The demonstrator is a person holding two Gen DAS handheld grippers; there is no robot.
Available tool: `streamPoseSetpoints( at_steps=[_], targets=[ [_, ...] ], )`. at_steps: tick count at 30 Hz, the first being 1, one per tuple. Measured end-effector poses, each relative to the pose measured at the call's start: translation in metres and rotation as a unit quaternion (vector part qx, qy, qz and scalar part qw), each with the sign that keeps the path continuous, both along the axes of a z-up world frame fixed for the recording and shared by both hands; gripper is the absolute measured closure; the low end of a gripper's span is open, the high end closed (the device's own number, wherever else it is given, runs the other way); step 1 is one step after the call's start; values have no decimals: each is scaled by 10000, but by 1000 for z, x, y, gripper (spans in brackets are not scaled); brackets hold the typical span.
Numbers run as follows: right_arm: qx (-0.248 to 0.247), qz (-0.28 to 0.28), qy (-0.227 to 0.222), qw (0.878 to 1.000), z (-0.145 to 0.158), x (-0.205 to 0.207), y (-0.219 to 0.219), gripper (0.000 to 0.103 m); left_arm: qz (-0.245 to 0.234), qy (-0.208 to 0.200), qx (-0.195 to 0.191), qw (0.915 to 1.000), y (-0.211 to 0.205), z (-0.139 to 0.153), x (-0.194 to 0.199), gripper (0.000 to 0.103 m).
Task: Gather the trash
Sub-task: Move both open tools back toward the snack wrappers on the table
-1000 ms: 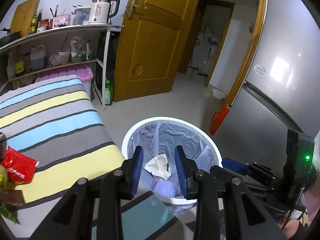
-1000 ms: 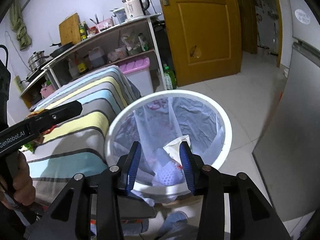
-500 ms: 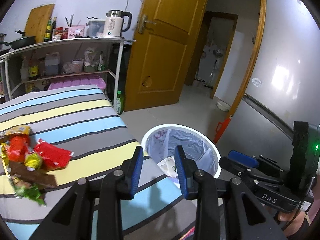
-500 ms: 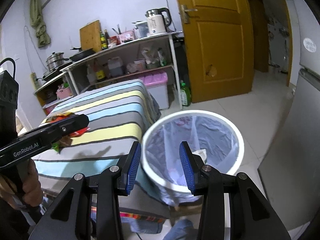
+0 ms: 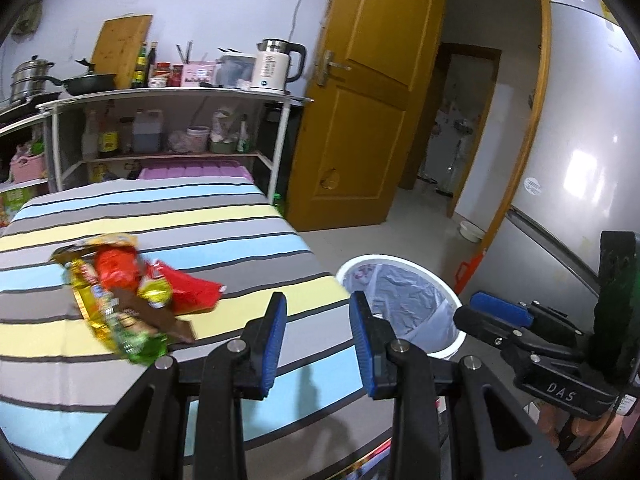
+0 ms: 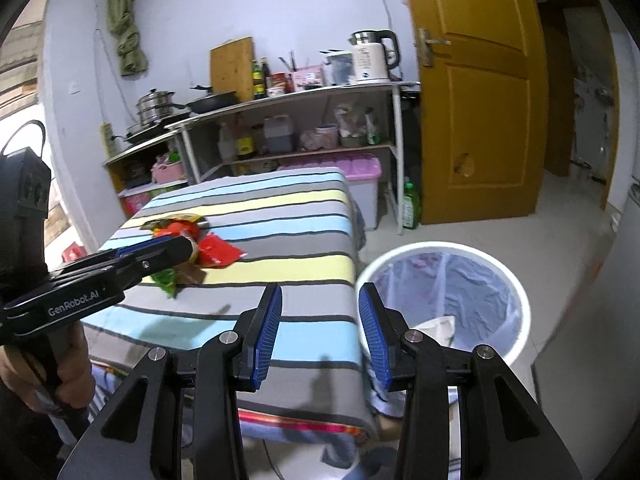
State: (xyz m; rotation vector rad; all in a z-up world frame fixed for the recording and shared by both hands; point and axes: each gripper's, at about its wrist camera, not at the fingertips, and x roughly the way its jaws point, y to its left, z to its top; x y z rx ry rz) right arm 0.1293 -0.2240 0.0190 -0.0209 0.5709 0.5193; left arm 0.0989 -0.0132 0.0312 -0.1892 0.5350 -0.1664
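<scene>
Seen: both black two-finger grippers, left (image 5: 318, 334) and right (image 6: 320, 330), jaws apart and empty above the striped tablecloth (image 5: 224, 216). Heaped on the cloth, well apart from the white plastic-lined round bin (image 6: 442, 300) beside the table: crinkled red, yellow and green snack wrappers (image 5: 132, 298). Best pinched at one loose edge, probably.

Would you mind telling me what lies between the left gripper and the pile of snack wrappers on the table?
Only bare striped tablecloth. In the left wrist view, nothing sits between the open left gripper and the snack wrappers.
</scene>
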Motion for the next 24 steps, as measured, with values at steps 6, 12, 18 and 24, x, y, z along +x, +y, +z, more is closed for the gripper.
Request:
streamPoseSetpoints(
  at_steps=[6,12,18,24],
  targets=[
    [-19,211,9,9998,-1,-4,16,62,287,14,26,9996,23,-7,-15,69],
    [-41,416,38,9991,-5,-6,31,62,621,101,-3,9980,49,-17,-25,69],
    [-66,577,96,9983,-10,-3,44,62,974,221,-33,9950,75,-28,-28,69],
    [-87,643,166,9978,-14,0,50,62,1145,355,-114,9927,92,-38,-21,64]
  ],
)
